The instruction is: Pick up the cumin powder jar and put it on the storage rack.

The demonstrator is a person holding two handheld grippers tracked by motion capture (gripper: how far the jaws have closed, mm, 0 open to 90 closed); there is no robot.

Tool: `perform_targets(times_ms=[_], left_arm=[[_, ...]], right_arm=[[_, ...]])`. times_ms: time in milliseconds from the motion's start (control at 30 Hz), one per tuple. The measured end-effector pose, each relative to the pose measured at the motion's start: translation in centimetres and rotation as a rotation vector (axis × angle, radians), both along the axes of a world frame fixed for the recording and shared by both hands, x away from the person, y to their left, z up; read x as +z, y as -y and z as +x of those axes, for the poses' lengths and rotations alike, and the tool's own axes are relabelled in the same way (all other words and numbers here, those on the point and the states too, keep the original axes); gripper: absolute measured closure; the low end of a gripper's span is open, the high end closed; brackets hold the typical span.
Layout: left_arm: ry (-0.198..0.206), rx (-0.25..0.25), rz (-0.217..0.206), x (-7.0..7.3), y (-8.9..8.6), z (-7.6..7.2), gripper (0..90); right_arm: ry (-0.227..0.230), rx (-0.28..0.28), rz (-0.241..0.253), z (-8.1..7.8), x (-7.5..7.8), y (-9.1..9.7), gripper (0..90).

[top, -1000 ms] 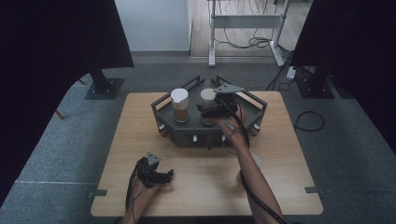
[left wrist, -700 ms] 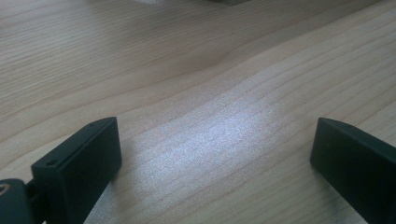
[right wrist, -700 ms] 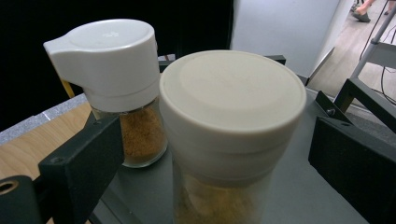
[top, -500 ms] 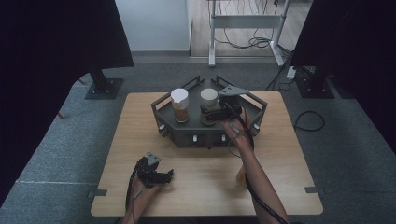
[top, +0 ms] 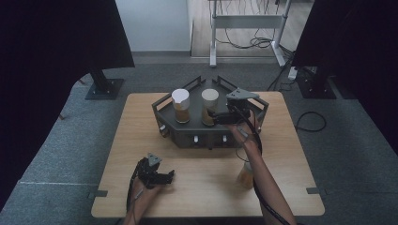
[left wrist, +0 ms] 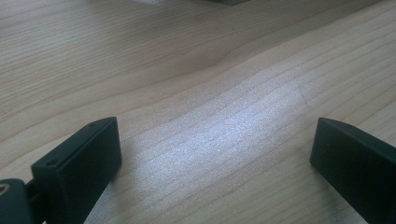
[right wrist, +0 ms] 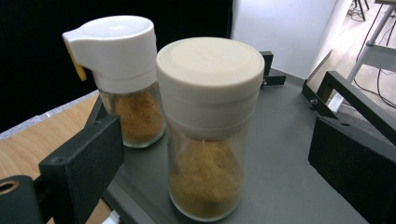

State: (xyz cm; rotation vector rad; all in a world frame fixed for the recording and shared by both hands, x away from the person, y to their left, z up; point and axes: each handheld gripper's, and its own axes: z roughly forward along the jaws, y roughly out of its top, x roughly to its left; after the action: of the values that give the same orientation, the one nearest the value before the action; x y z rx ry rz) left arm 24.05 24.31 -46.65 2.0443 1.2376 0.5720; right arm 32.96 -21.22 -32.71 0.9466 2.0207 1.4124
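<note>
Glass and smooth, the cream-lidded spice jar (right wrist: 209, 130) stands upright on the dark tray (right wrist: 289, 177) beside a white-capped jar (right wrist: 122, 77), between the right gripper's (top: 217, 118) parted jaws. Likely light but slippery and breakable; grip the body below the lid. The left gripper (left wrist: 212, 158) rests spread over the wooden table (left wrist: 187, 70).

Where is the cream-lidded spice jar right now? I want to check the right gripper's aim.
The cream-lidded jar stands on the dark tray, right of the white-capped jar in the high view, between the open jaws of the right gripper.

High view overlooks table (top: 141, 122); gripper views sit close, sharing it
</note>
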Motion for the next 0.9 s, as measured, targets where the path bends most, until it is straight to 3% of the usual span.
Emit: perform_targets(times_ms=[900], left_arm=[[0.000,0.000,0.001,0.0,0.0,0.0,1.6]], right_arm=[[0.006,0.002,0.001,-2.9,-0.6,2.4,4.1]])
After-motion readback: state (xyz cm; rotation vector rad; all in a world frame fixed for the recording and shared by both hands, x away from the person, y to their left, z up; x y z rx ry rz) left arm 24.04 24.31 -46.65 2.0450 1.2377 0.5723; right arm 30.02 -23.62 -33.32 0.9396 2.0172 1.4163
